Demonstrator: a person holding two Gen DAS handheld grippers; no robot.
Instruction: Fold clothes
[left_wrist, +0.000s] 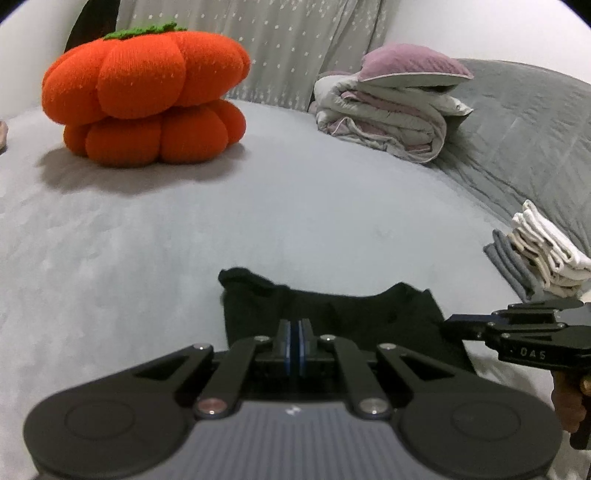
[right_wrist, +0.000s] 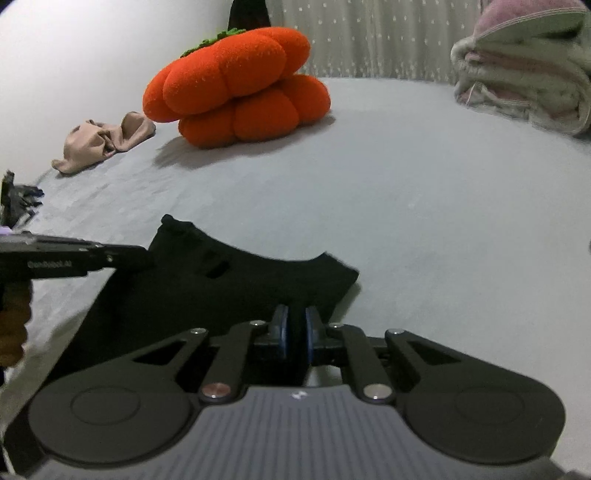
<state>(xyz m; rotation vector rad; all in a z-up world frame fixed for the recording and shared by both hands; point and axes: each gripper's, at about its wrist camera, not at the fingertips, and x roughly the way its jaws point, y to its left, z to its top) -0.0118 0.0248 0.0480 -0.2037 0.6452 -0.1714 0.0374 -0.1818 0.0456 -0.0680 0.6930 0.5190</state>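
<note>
A black garment (left_wrist: 332, 314) lies spread on the pale grey bed sheet (left_wrist: 258, 206), its curved neckline edge facing away from me. My left gripper (left_wrist: 294, 332) is shut, its blue pads pressed together over the near left part of the cloth. My right gripper (left_wrist: 448, 325) meets the garment's right edge. In the right wrist view, the right gripper (right_wrist: 295, 332) is shut with black garment (right_wrist: 221, 288) fabric filling the narrow gap between its pads. The left gripper (right_wrist: 142, 254) touches the cloth's left edge. A hand (right_wrist: 14, 317) holds its handle.
An orange pumpkin cushion (left_wrist: 144, 92) sits far left. A folded duvet (left_wrist: 388, 118) with a purple pillow (left_wrist: 410, 62) is far right, by a grey quilt (left_wrist: 524, 140). Folded white and grey clothes (left_wrist: 546, 251) are stacked right. A crumpled beige garment (right_wrist: 103, 144) lies beside the cushion.
</note>
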